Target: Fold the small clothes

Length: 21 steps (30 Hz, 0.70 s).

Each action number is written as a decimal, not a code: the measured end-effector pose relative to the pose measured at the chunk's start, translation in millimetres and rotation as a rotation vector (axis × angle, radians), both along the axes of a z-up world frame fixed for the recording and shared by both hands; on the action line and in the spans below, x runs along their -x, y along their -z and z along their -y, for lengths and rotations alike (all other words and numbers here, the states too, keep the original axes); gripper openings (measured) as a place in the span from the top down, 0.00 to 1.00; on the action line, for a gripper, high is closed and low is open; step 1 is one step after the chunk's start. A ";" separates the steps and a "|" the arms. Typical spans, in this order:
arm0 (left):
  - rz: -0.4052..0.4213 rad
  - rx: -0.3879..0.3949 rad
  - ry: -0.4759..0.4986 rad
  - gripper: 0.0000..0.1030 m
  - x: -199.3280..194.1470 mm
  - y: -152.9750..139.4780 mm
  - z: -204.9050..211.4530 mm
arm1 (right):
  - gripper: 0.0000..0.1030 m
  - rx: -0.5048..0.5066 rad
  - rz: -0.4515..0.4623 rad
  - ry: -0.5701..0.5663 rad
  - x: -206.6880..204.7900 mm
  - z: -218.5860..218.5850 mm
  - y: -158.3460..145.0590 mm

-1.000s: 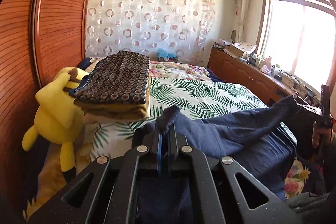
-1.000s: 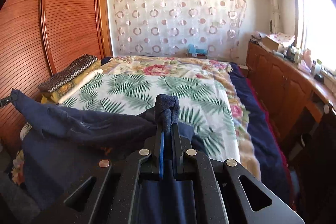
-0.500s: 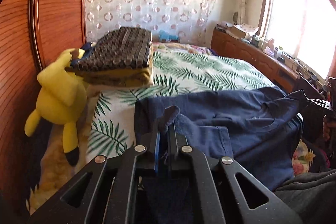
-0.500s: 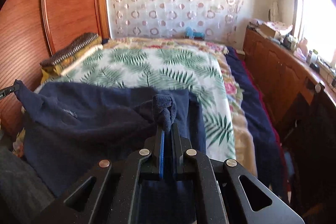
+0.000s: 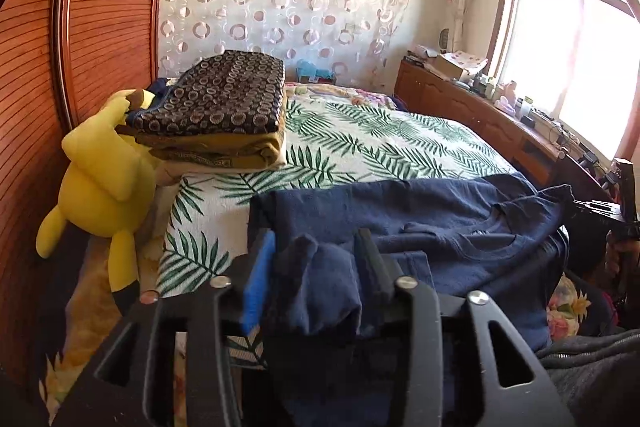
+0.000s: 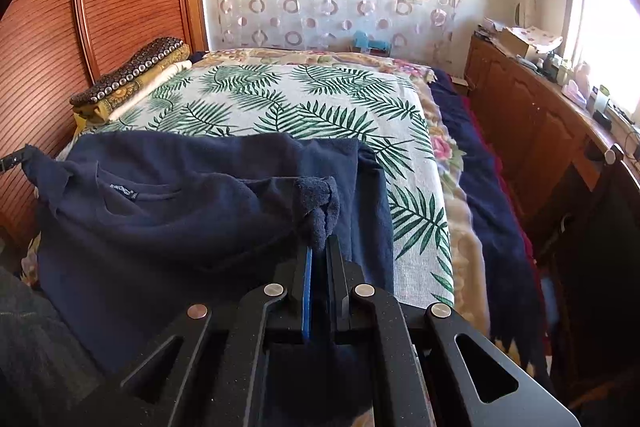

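Note:
A navy blue T-shirt lies spread across the near end of the bed, neck opening toward me; it also shows in the right wrist view. My left gripper is open, its fingers apart, with a bunched shirt corner lying loose between them. My right gripper is shut on the other bunched shirt corner just above the bed. The right gripper also shows at the far right of the left wrist view.
A palm-leaf bedspread covers the bed. A stack of folded clothes and a yellow plush toy sit at the left edge by the wooden wardrobe. A wooden cabinet runs along the right under the window.
Both grippers lowered the shirt onto the bed and it now lies flat. My left gripper has opened and let go of its corner. The right stays shut.

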<state>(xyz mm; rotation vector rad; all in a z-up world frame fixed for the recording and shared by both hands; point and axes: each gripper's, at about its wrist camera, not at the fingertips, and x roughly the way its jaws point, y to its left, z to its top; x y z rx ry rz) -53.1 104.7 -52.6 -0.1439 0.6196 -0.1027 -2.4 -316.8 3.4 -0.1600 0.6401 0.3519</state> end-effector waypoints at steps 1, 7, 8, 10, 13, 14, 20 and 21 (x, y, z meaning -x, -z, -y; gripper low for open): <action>0.006 0.002 -0.003 0.44 -1.0 -2.9 -0.2 | 0.95 -0.010 0.001 0.003 -0.6 1.7 -0.3; 0.038 -0.016 -0.018 0.20 -5.0 -13.4 -0.2 | 0.84 -0.005 0.046 0.008 9.5 2.4 -16.2; 0.039 -0.022 -0.023 0.20 -5.6 -13.8 0.1 | 0.81 -0.005 0.056 0.009 11.8 2.9 -19.9; 0.032 -0.033 -0.028 0.20 -10.3 -15.1 -0.9 | 0.63 -0.005 0.079 0.012 15.8 4.9 -27.6; 0.032 -0.043 -0.028 0.20 -20.5 -18.1 -4.4 | 0.52 -0.016 0.111 0.024 15.7 7.7 -37.0; 0.030 -0.041 -0.024 0.20 -26.7 -19.2 -6.2 | 0.52 -0.016 0.113 0.026 14.1 7.7 -35.2; 0.010 -0.076 -0.011 0.20 -67.3 -26.8 -11.7 | 0.52 -0.069 0.042 0.004 -35.0 -3.0 -17.6; 0.006 -0.089 -0.007 0.20 -73.8 -26.8 -11.0 | 0.52 -0.067 0.030 0.009 -43.4 -6.2 -13.2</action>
